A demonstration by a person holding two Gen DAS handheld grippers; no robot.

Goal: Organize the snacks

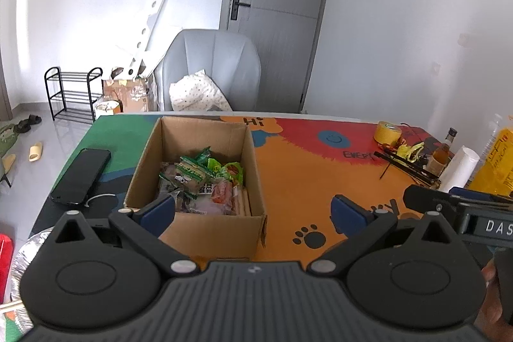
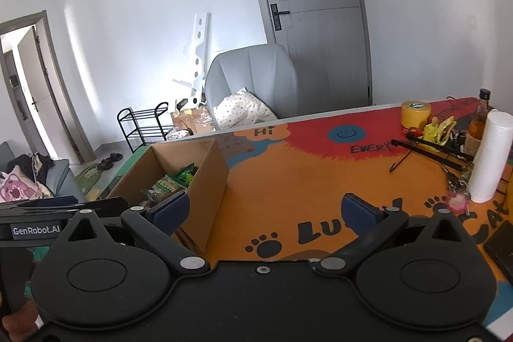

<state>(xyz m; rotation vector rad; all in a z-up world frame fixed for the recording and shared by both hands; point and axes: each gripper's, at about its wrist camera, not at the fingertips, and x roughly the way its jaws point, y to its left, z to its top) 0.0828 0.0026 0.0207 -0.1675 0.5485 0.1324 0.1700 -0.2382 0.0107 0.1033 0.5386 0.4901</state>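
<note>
Left tool (image 1: 253, 209): I hold its jaws spread wide with nothing between them; it hangs over the near edge of the box, one blue pad above the near-left corner, the other over bare table to the right.
Right tool (image 2: 264, 210): mine too, jaws wide apart and empty, over the orange part of the table just right of the box.
Box (image 1: 195, 226): open cardboard, standing on the table (image 1: 304, 169) toward its left side.
Snacks (image 1: 205, 185): a heap of wrapped packets, green ones on top, lying inside the box on its floor.
Phone (image 1: 81, 175): dark, flat on the table, left of the box, apart from it.
Tape roll (image 1: 387, 132): yellow, far right on the table.
Paper roll (image 2: 489, 156): white, upright at the right edge, beside a brown bottle (image 2: 479, 124).
Chair (image 1: 211, 69): grey, beyond the far edge of the table, a spotted pillow (image 1: 195, 93) on its seat.
</note>
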